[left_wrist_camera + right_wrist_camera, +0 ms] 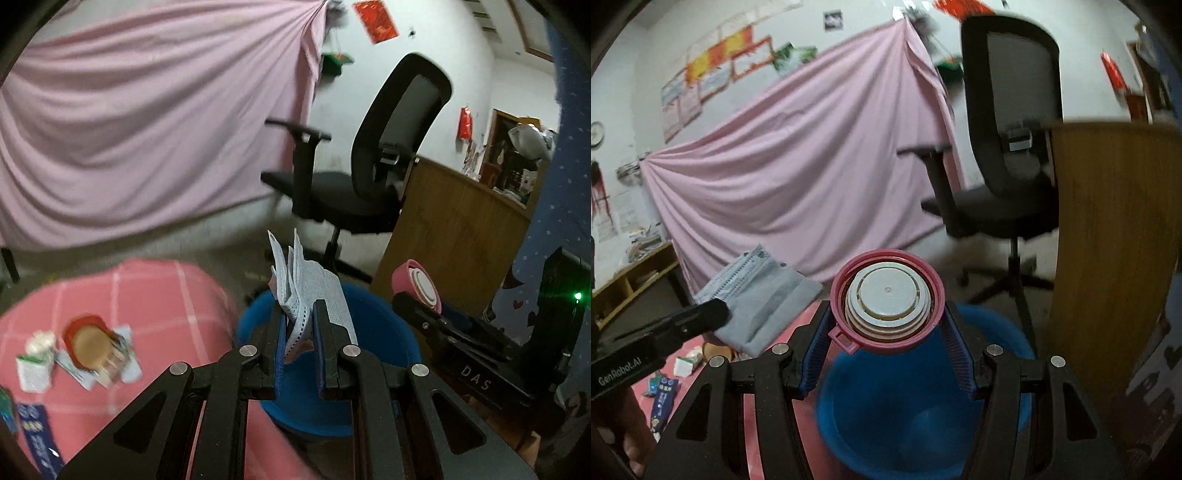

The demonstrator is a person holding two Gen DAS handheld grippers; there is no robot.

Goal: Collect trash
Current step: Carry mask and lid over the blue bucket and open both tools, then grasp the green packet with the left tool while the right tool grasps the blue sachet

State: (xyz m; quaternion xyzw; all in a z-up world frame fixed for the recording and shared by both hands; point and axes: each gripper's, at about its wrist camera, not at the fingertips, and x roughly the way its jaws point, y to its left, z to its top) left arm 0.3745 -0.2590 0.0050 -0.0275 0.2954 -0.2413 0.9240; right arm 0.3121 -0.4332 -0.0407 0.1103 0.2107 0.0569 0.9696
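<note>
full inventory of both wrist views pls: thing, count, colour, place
face mask: 1, pale blue-white, pinched in the left hand-held gripper above the bin
lid: 1, pink rim with grey-white centre, clamped in the right hand-held gripper above the bin
bin: 1, blue, on the floor below both grippers
tablecloth: 1, pink check, left of the bin
table litter: several, red-rimmed cup, white packets, blue wrapper, on the tablecloth
office chair: 1, black, behind the bin
sheet: 1, pink, hung on the wall
cabinet: 1, brown wood, right of the chair
left hand-held gripper: 1, black, blue pads
right hand-held gripper: 1, black, blue pads
</note>
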